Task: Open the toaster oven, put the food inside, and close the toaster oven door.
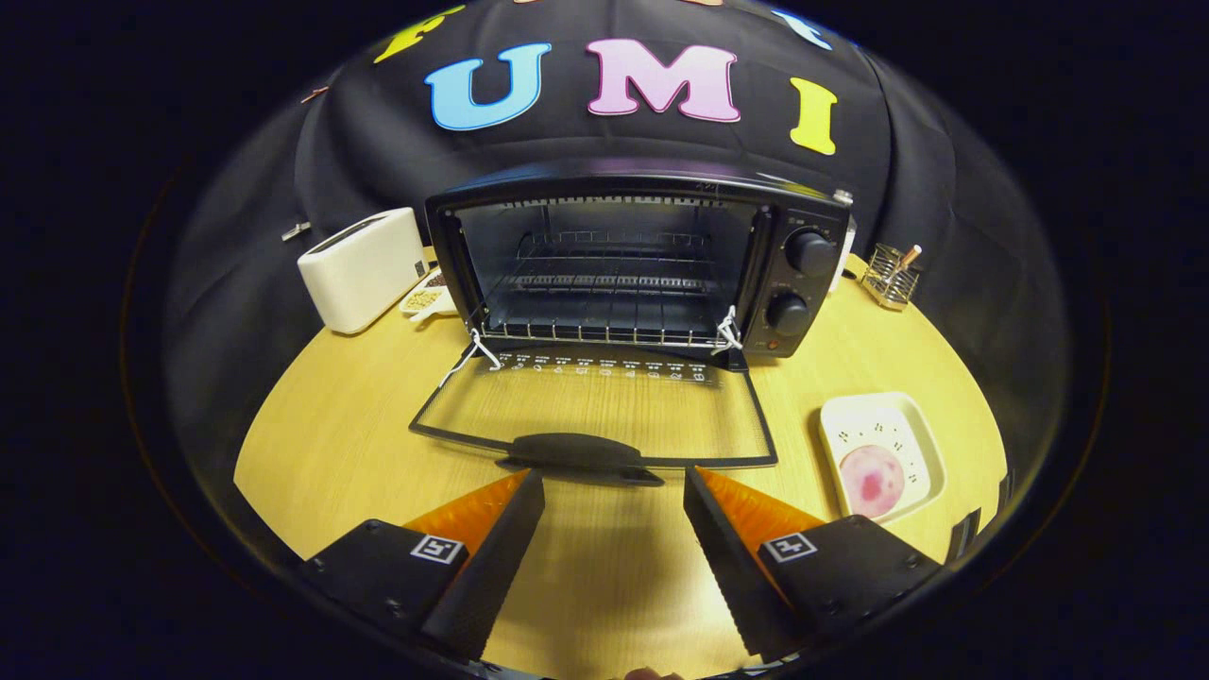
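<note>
A black toaster oven [798, 274] stands at the back of the round wooden table, its glass door [595, 406] folded down flat toward me. The door's dark handle [576, 451] lies just ahead of my fingertips. Inside, a wire rack [604, 312] holds nothing. A pink round piece of food [871, 477] sits on a square cream plate [921, 444] to the right of the door, beside my right finger. My gripper [614, 482] hangs above the table just short of the handle, open, with nothing between its fingers.
A white toaster [364, 269] stands left of the oven, with a small dish of grains [427, 296] between them. A wire holder [890, 276] with a stick in it sits at the back right. Bare wooden table [349, 425] lies left of the door.
</note>
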Demonstrator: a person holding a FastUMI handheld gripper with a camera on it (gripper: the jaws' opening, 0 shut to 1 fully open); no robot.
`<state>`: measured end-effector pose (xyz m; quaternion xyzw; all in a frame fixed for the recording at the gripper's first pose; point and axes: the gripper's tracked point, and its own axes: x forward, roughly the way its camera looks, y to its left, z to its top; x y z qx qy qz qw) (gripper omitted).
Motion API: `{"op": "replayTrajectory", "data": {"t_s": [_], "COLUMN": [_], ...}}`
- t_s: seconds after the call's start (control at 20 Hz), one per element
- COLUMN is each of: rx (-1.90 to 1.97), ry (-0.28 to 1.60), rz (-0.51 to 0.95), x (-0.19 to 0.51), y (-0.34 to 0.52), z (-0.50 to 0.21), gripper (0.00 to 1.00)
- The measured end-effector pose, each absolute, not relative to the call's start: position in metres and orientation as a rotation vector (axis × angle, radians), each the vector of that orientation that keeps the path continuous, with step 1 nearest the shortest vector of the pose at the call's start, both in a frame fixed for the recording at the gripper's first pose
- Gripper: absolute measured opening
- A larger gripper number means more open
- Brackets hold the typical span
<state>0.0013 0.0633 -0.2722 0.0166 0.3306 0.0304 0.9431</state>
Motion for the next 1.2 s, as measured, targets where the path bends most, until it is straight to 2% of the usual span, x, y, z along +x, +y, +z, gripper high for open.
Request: {"op": "replayTrajectory", "data": {"t_s": [0.4,0.65,0.9,1.05,1.2], "rx": [0.056,0.109,0.315,0.414,0.473], "ry": [0.626,0.679,0.761,0.846,0.915], "rz": [0.098,0.117,0.085,0.039,0.053], "x": [-0.020,-0.017,-0.013,-0.011,-0.007], "y": [-0.026,-0.105,-0.177,-0.217,-0.233], "z": [-0.214,-0.209,-0.225,-0.255,-0.286], "gripper": [0.99,0.99,0.99,1.00,0.99]}}
